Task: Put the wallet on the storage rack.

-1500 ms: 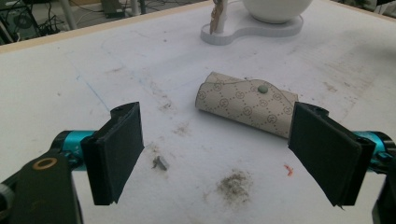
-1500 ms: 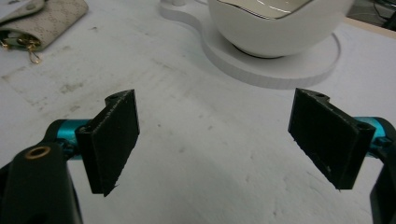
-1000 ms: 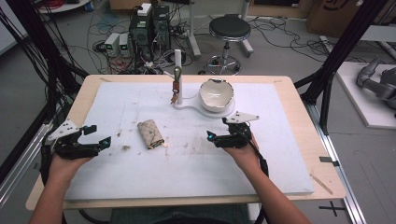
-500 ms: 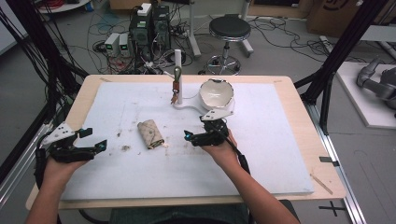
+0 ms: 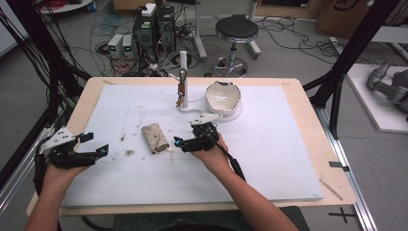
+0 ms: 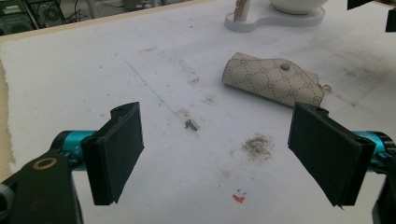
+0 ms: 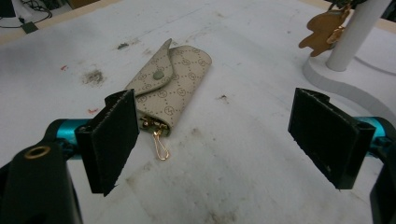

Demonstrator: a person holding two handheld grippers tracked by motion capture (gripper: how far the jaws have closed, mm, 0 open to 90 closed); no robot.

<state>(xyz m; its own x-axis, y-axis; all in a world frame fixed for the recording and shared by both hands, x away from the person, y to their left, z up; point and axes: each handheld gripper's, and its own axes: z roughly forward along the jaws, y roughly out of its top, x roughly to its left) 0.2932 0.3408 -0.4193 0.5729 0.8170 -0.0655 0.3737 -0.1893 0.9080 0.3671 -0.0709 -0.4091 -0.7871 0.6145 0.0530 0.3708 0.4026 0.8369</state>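
A: Right hand-held gripper (image 5: pixel 179 143)?
B: Jaws spread, nothing between them, just beside the pouch (image 5: pixel 155 137), gold clasp (image 7: pixel 161 148) near its left jaw.
A: Pouch position?
B: Flat on the desk (image 5: pixel 269 159) mat, mid-left, below the white stand (image 5: pixel 192 108).
A: Left hand-held gripper (image 5: pixel 98 150)?
B: Also spread, empty, well apart at the desk's left edge.

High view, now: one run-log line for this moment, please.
left gripper: open, idle at left | right gripper: open, facing key pouch | pouch: flat on mat, clasp end toward right gripper, ungrasped | bowl: on white stand
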